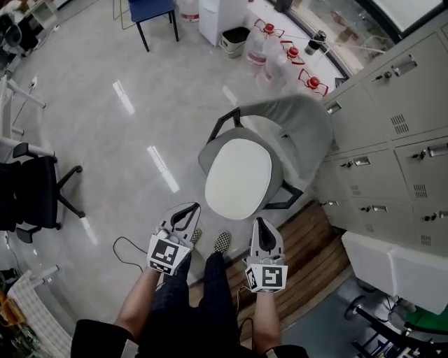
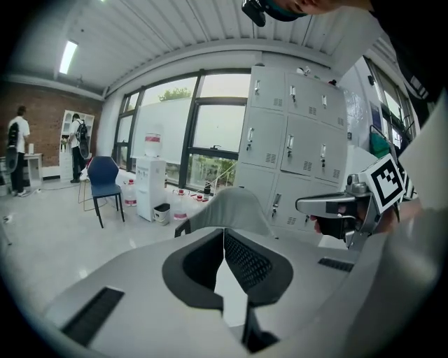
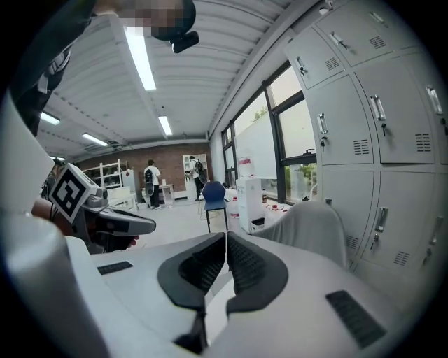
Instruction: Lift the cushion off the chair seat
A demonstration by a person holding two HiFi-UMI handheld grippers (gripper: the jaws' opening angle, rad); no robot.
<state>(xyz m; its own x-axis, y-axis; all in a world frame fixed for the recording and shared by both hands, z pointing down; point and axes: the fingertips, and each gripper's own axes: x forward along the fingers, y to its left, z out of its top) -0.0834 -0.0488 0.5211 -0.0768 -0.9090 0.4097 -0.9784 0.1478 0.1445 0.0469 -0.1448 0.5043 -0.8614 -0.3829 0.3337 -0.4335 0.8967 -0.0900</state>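
Cushion: an off-white, rounded oval pad [image 1: 238,178], smooth and plain, lying flat on the chair seat and covering most of it; neither gripper touches it.
Chair: grey shell [image 1: 294,126] with a curved backrest and dark armrests; a grey rim of seat shows round the cushion. It stands just beside the lockers, its backrest towards them.
Left gripper: [image 1: 187,213] held short of the cushion's near edge, on its left side; in the left gripper view [image 2: 224,234] the two dark pads are pressed together with nothing between them.
Right gripper: [image 1: 260,224] held short of the near edge on the right side; in the right gripper view [image 3: 226,238] its pads also meet, holding nothing.
Person: stands at the chair's front, legs and checkered shoes [image 1: 222,242] between the two grippers.
Floor: glossy pale grey tiles [image 1: 105,140] reflecting the ceiling lights; a strip of brown wooden planks [image 1: 315,245] runs beside the chair along the lockers.
Lockers: grey metal doors [image 1: 399,140] with handles and vents.
Room: large water bottles with red handles [image 1: 280,59] by the window, a white water dispenser [image 2: 148,185], a blue chair [image 1: 154,14], a black office chair [image 1: 31,192]; a brick wall [image 2: 49,119] and two people far off.
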